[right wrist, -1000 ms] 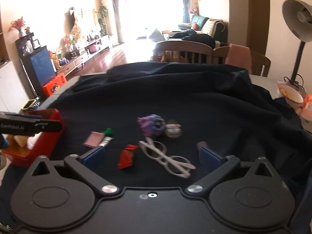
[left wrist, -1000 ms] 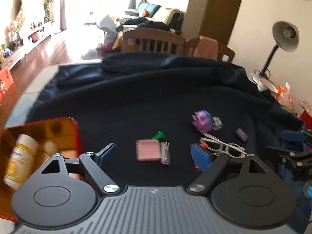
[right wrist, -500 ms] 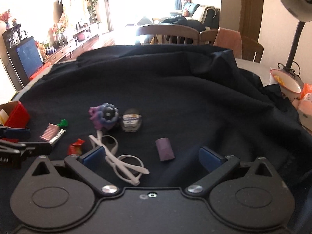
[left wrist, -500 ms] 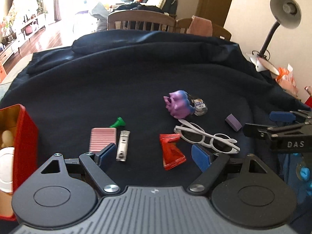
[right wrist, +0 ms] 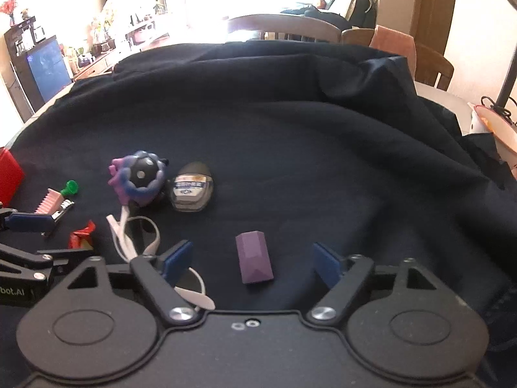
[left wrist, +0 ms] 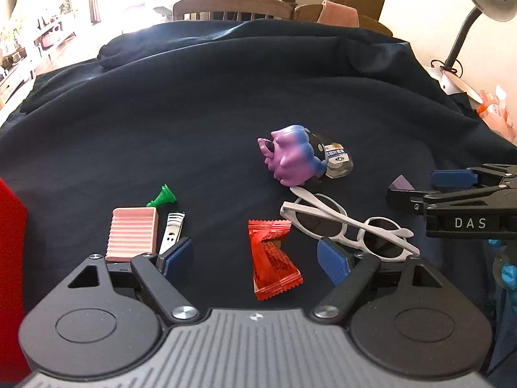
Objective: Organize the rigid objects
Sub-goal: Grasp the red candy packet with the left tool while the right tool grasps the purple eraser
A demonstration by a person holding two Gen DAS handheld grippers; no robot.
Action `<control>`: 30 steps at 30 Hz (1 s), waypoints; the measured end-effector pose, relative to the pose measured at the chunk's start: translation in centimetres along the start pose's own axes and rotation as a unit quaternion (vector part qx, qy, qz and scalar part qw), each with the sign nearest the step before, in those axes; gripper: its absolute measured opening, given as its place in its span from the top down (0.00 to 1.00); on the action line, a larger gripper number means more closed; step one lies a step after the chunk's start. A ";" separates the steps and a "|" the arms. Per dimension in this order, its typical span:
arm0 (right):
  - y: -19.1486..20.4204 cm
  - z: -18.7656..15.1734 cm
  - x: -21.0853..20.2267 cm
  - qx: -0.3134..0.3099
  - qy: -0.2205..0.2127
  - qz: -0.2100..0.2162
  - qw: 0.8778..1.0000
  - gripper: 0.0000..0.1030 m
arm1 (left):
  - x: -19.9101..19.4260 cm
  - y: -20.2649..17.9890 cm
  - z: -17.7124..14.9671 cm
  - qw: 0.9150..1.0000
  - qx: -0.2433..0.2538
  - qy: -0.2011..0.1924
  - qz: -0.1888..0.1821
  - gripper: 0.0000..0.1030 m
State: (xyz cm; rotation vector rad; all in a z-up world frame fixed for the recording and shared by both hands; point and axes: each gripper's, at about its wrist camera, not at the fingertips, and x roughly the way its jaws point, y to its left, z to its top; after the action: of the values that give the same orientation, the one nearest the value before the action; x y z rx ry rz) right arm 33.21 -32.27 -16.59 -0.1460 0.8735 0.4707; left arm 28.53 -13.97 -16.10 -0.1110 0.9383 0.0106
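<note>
Between the right hand-held gripper (right wrist: 250, 260) closing, still-apart jaws lies a purple block (right wrist: 253, 260)

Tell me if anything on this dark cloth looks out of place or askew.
Mostly just scatter. The white sunglasses lie with one arm folded across the lenses, its tip against the purple toy. The dark cloth is rumpled into folds at the far side. Nothing looks spilled or broken.
</note>
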 end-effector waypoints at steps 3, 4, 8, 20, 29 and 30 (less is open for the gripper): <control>0.1 0.1 0.3 -0.004 0.001 0.001 1.000 0.33 | 0.5 -0.2 0.2 1.000 0.006 0.002 0.000 0.19; 0.2 0.1 0.4 -0.005 0.002 0.002 1.000 0.37 | 0.6 -0.4 0.2 1.000 0.009 0.002 -0.001 0.20; 0.3 0.0 0.7 -0.010 0.009 0.000 1.000 0.45 | 1.0 -0.9 0.2 1.000 0.025 0.005 -0.001 0.40; 1.2 0.3 0.8 -0.021 0.017 -0.021 0.999 0.78 | 0.9 -1.0 0.5 1.000 0.028 0.006 0.000 0.76; 2.0 0.5 0.1 -0.026 0.017 -0.026 0.999 0.81 | 0.4 -0.8 0.3 1.000 0.029 0.012 -0.001 0.79; 2.1 0.5 -0.1 -0.027 0.016 -0.027 0.999 0.81 | 0.3 -0.7 0.3 1.000 0.027 0.011 -0.001 0.79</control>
State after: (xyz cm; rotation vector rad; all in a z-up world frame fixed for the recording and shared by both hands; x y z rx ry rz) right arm 32.57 -30.23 -16.07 -0.2268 0.8870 0.4427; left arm 29.03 -14.67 -16.08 -0.0625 0.9602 -0.0184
